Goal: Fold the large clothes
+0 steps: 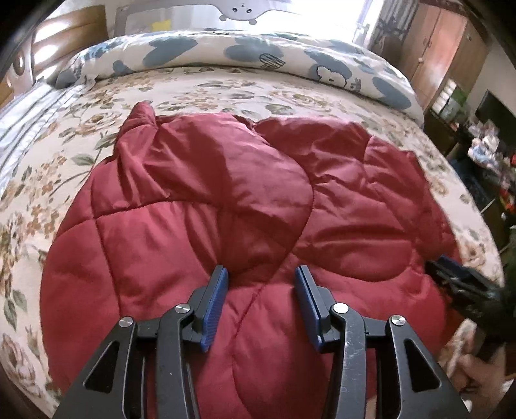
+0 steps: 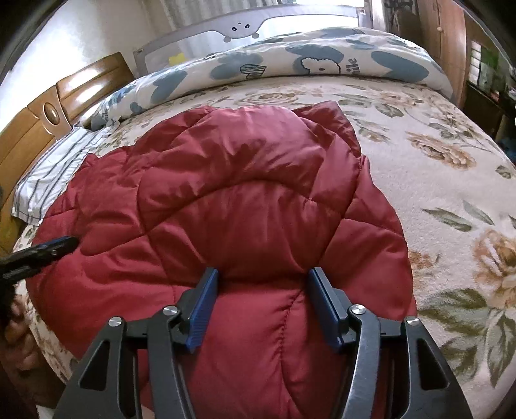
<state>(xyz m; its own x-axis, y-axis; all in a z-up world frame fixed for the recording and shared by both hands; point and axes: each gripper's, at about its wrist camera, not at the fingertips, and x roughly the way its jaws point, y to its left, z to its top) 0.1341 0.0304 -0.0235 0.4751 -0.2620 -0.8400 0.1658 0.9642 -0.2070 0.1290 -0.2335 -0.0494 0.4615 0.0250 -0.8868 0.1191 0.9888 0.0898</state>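
A red quilted jacket (image 1: 232, 199) lies spread on the bed, puffy and creased, with a sleeve folded across its body and stitched seams running through the padding. It rests on a cream bedspread with a rose and leaf print (image 1: 48, 180), near the bed's close edge. In the right wrist view the same jacket (image 2: 245, 193) fills the middle, one cuff reaching toward the far side.

The left gripper (image 1: 262, 280) hangs just above the jacket's near part, its blue-padded jaws apart with only red fabric showing between them; nothing is pinched. The right gripper (image 2: 262, 283) sits likewise over the jacket's near edge, jaws spread wide, holding nothing. Each gripper appears at the margin of the other's view as a dark shape beside the jacket.

Beyond the jacket a rolled duvet with blue patches and a cartoon dog (image 2: 290, 61) lies across the far side of the bed. A striped pillow (image 2: 54, 174) touches the jacket's left edge by the wooden headboard (image 2: 64, 96). A grey bed rail (image 2: 245, 29) stands behind the duvet, and a wooden wardrobe (image 1: 445, 58) is at the right
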